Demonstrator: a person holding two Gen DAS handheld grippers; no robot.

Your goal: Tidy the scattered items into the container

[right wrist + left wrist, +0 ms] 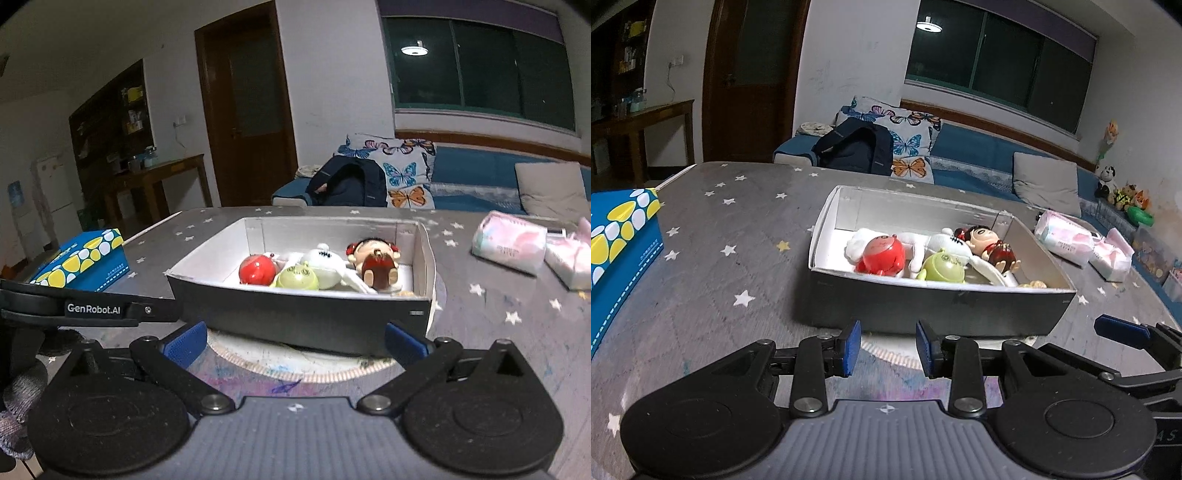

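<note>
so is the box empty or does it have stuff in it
Not empty: the box holds a red toy, green toy, white plush and doll.

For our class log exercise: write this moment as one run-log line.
left gripper open, empty | right gripper open, empty | toys in box | tissue packs outside

The room was dim. A round ceiling lamp (929,26) shone as a bright spot in the dark window (997,59). The white inside of the box (849,218) glared a little. Straight lines bent near the edges, and the corners went black. The right view looked a bit blurry.
</note>
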